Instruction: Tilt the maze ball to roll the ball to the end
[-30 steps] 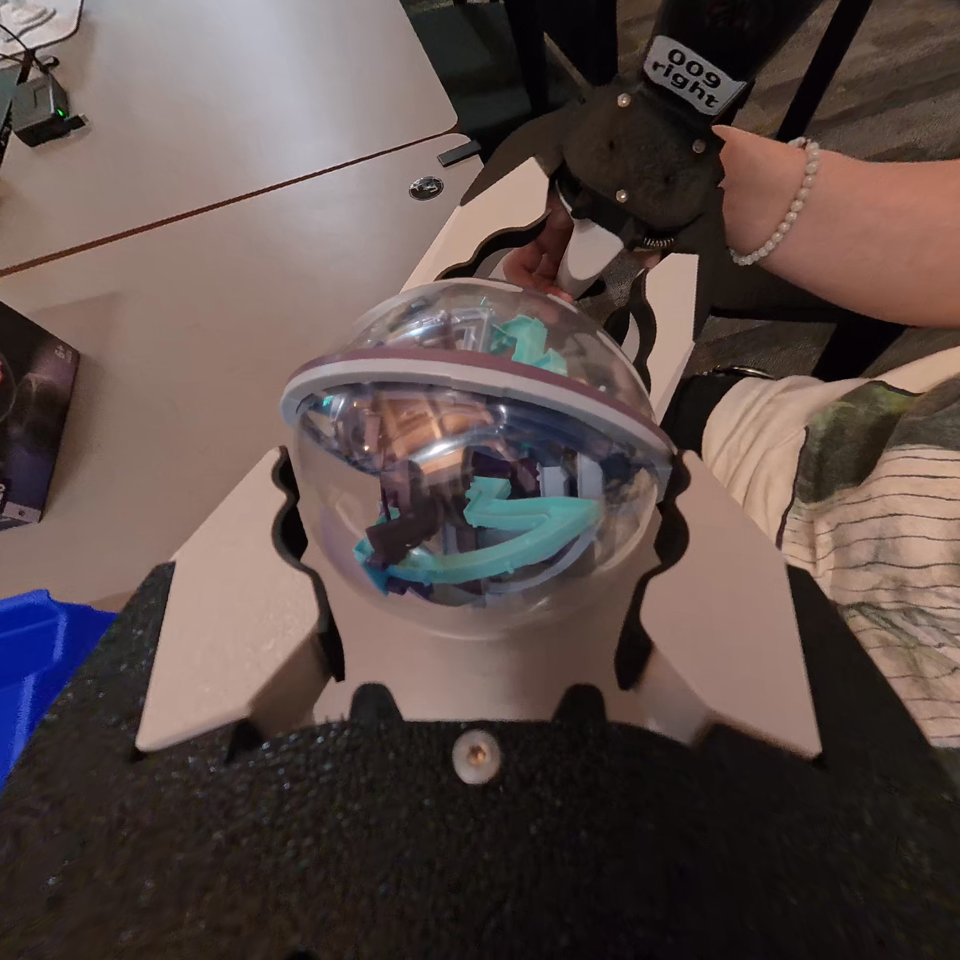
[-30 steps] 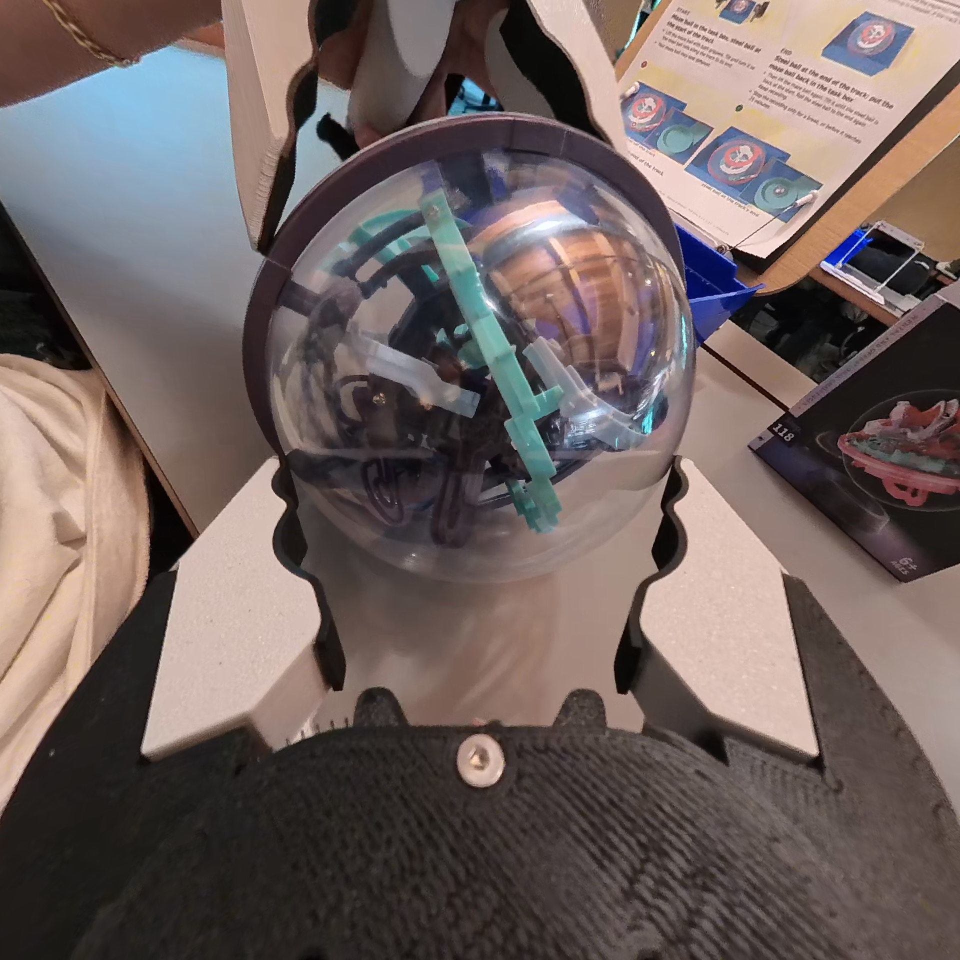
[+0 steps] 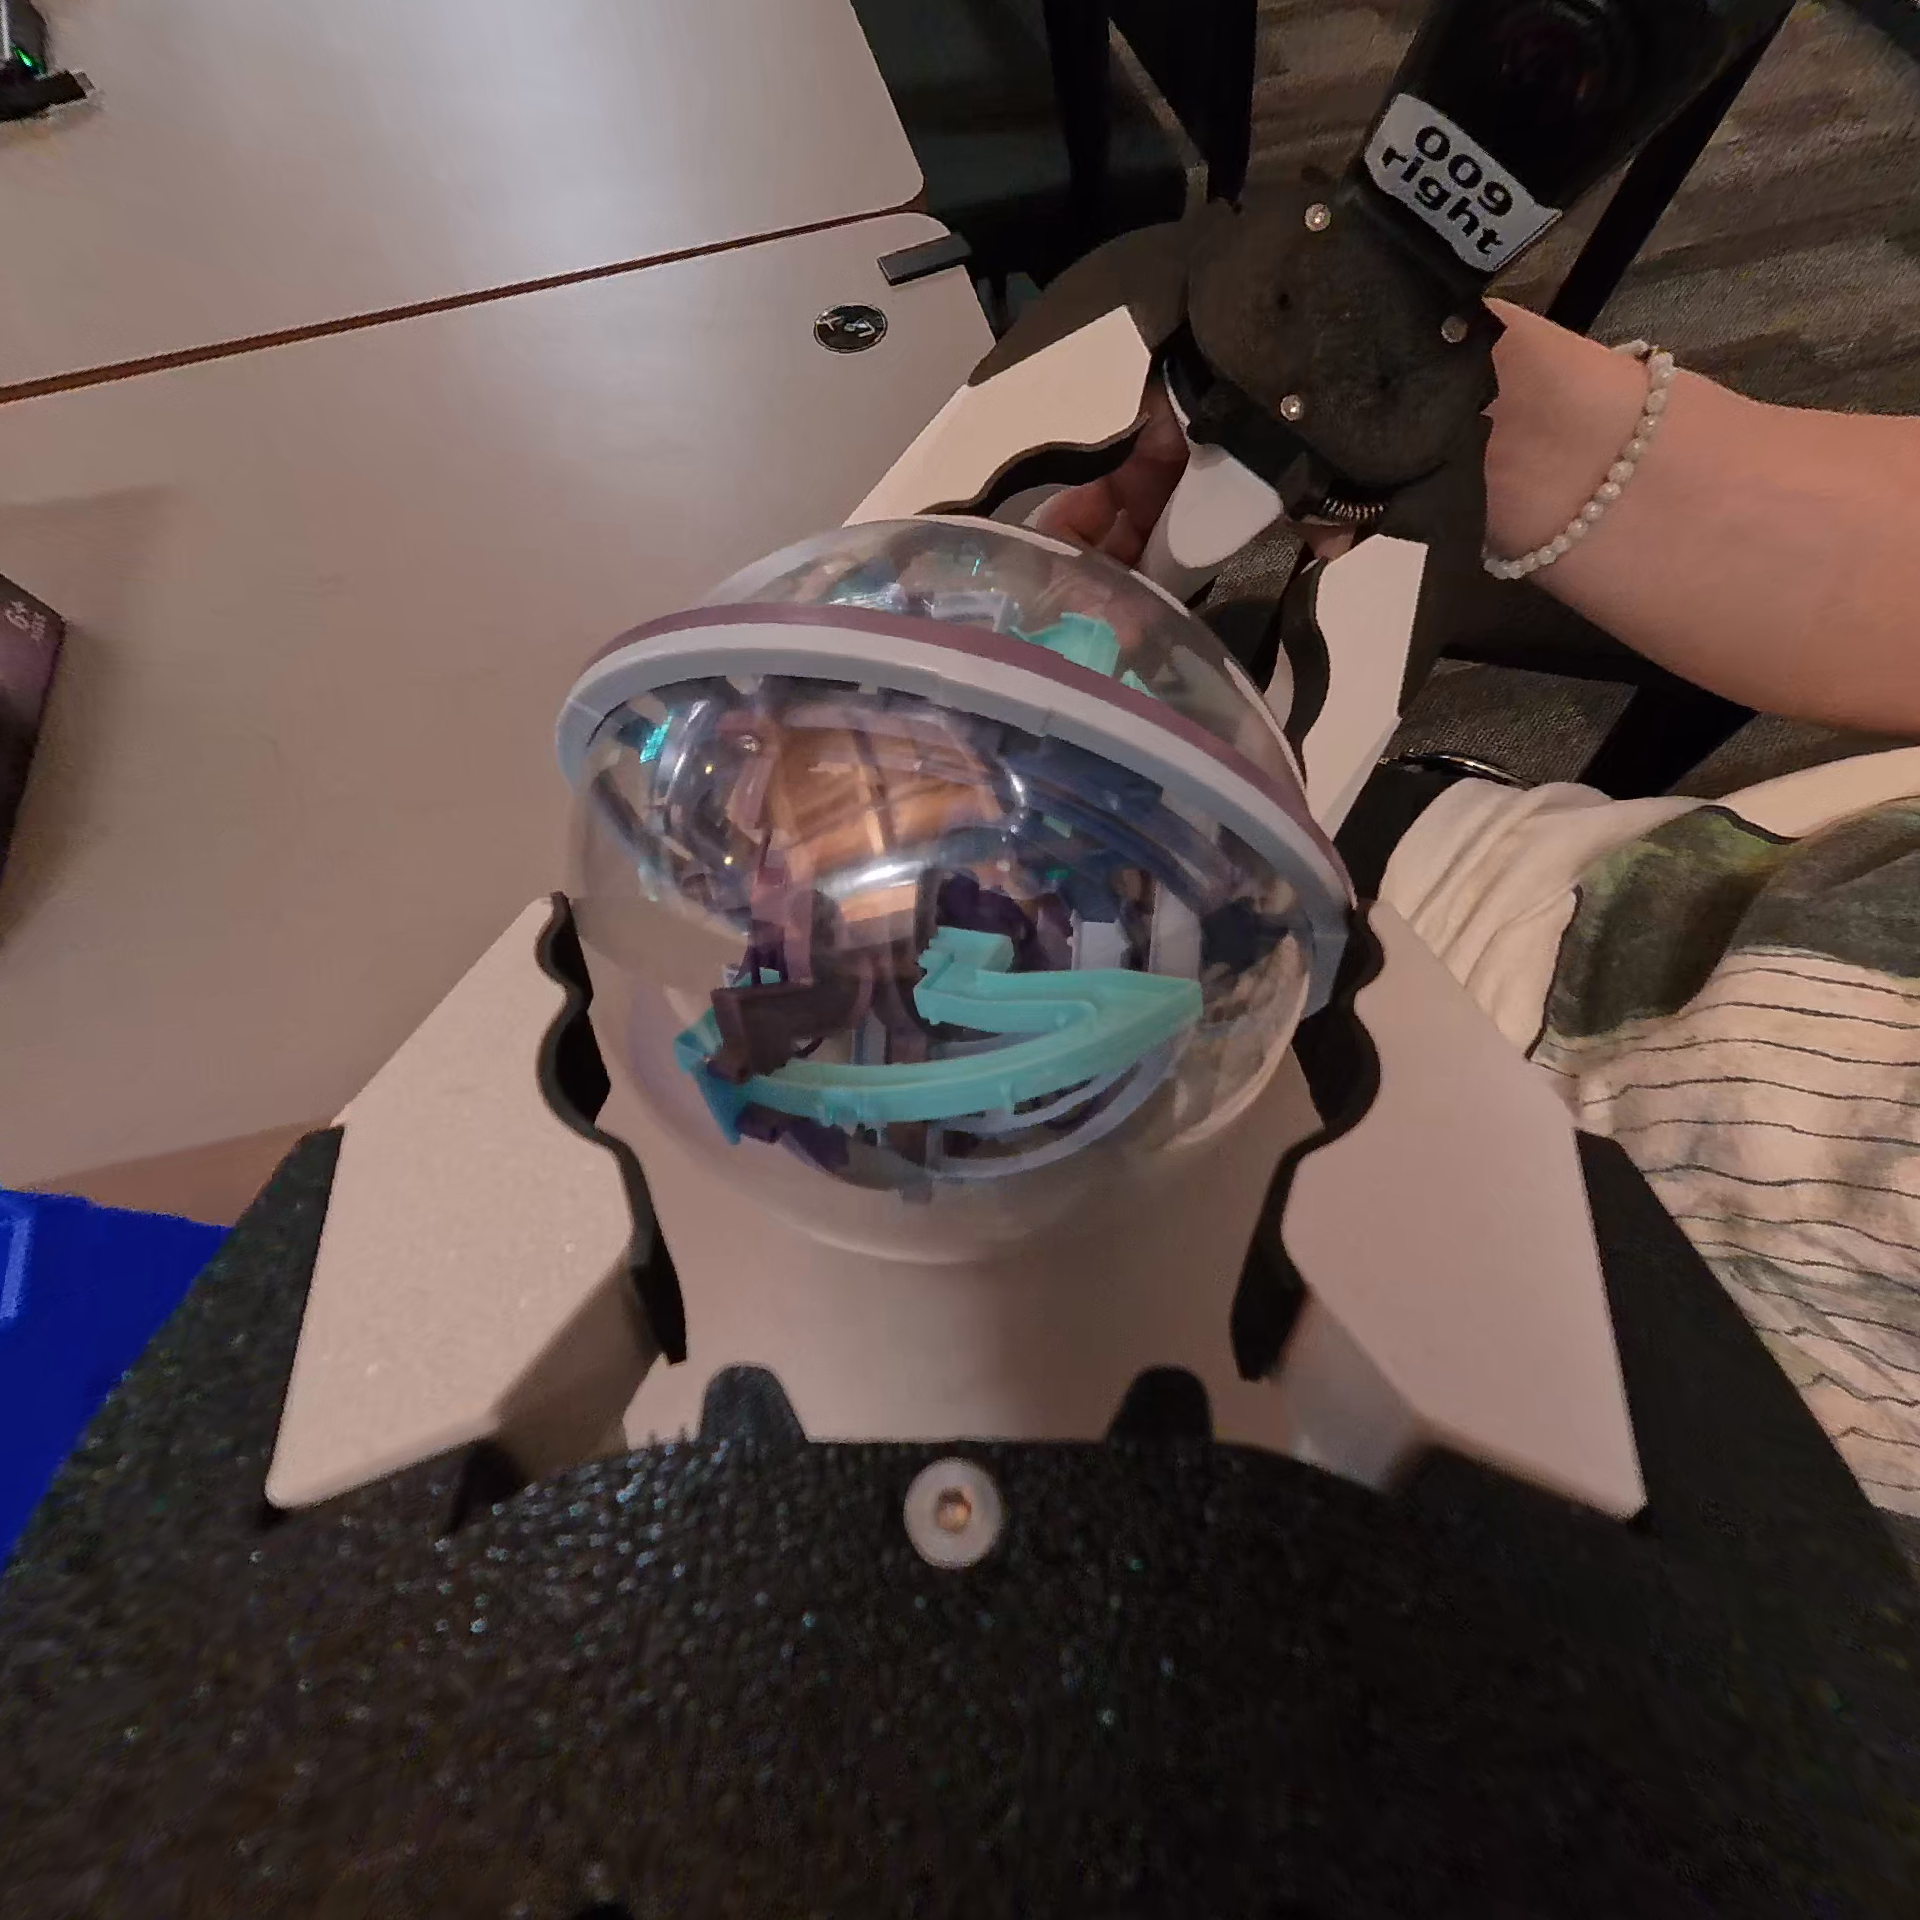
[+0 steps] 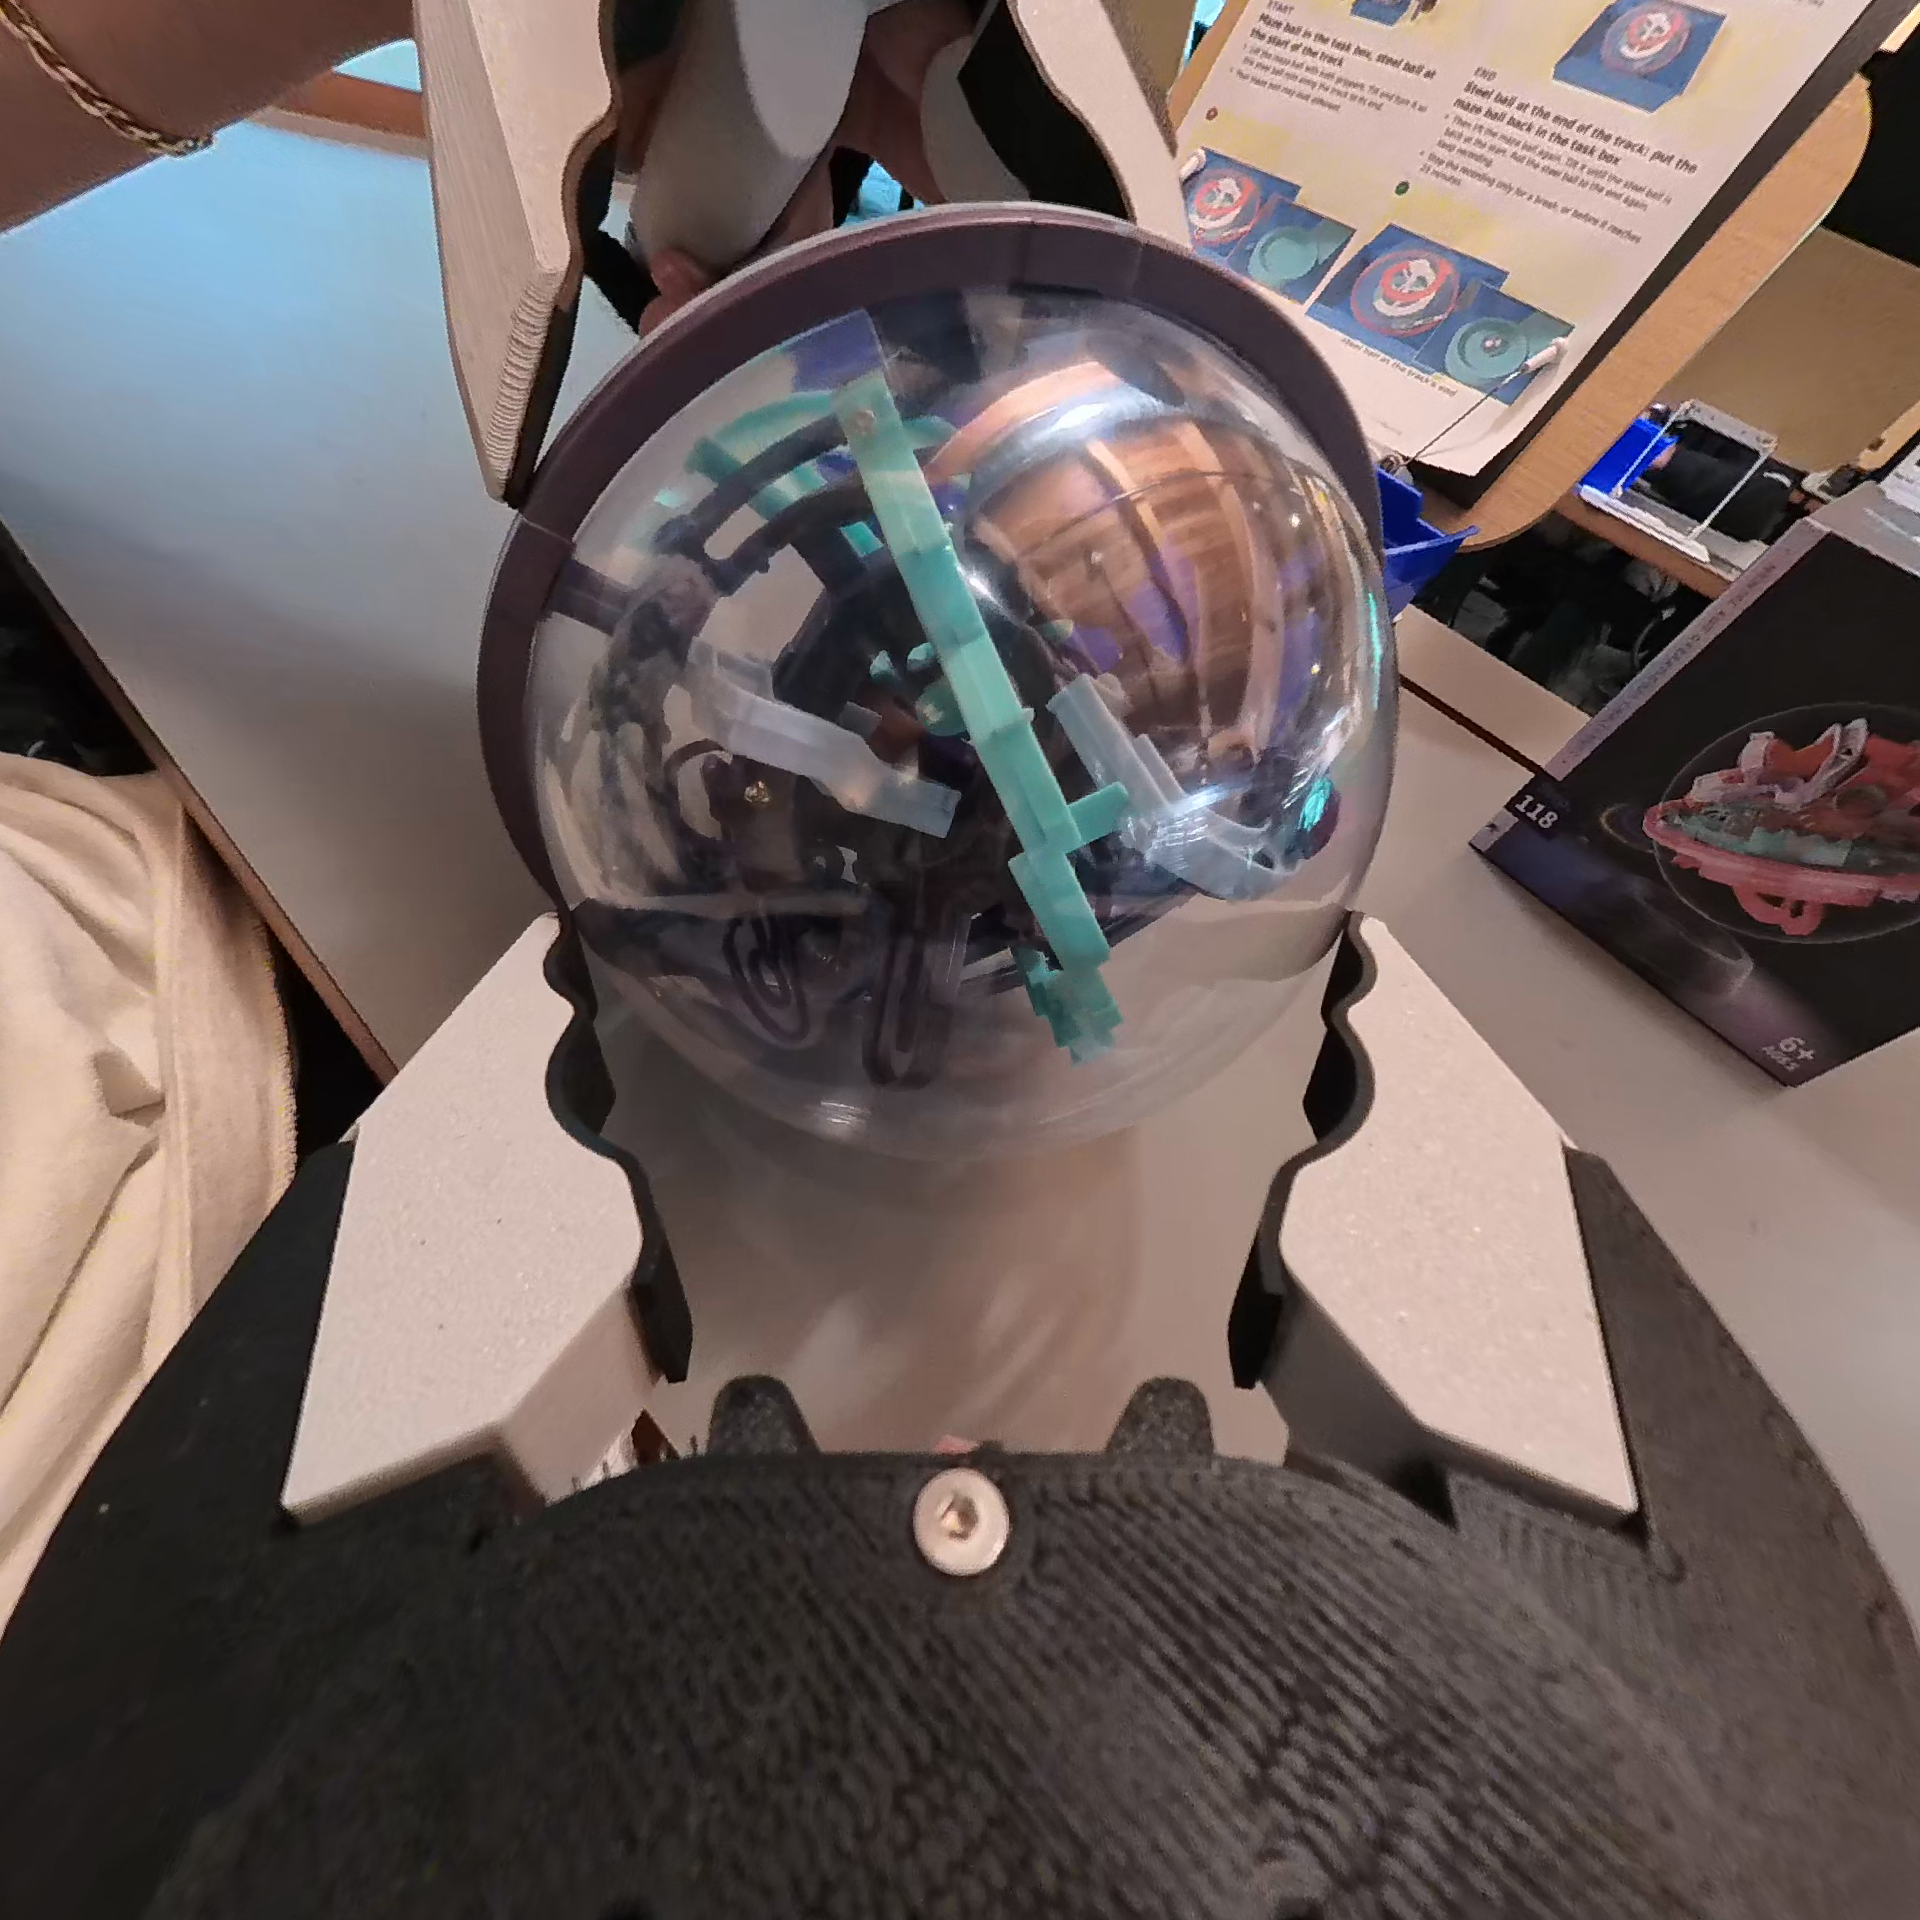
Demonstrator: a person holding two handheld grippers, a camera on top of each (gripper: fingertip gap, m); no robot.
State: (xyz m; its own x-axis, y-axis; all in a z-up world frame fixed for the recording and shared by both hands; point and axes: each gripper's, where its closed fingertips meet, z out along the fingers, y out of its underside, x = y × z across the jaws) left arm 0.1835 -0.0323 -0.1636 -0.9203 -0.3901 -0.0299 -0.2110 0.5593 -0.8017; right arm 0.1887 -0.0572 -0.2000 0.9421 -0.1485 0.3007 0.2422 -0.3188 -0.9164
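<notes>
Two grippers grip one object between them: the maze ball (image 3: 935,914), a clear sphere with teal, purple and pale tracks inside and a grey-purple band around its middle. From the left wrist view I read my left gripper (image 3: 956,1039) clamped on the near half of the sphere, both dark wavy pads pressed against the shell, the right pad meeting the band. The band runs tilted here, high on the left and falling to the right. My right gripper (image 3: 1174,582) comes in from the far right, a hand (image 3: 1538,468) with a bead bracelet on its handle. In the right wrist view that right gripper (image 4: 956,1039) likewise clenches the ball (image 4: 956,665), pads against the clear shell on both sides, with the band arching over the far side. The ball is held above the pale table (image 3: 312,520), not resting on it. A dark box (image 4: 1714,852) stands on the table at right, and an instruction sheet (image 4: 1455,177) at far right. I cannot tell which glint inside is the steel ball.
</notes>
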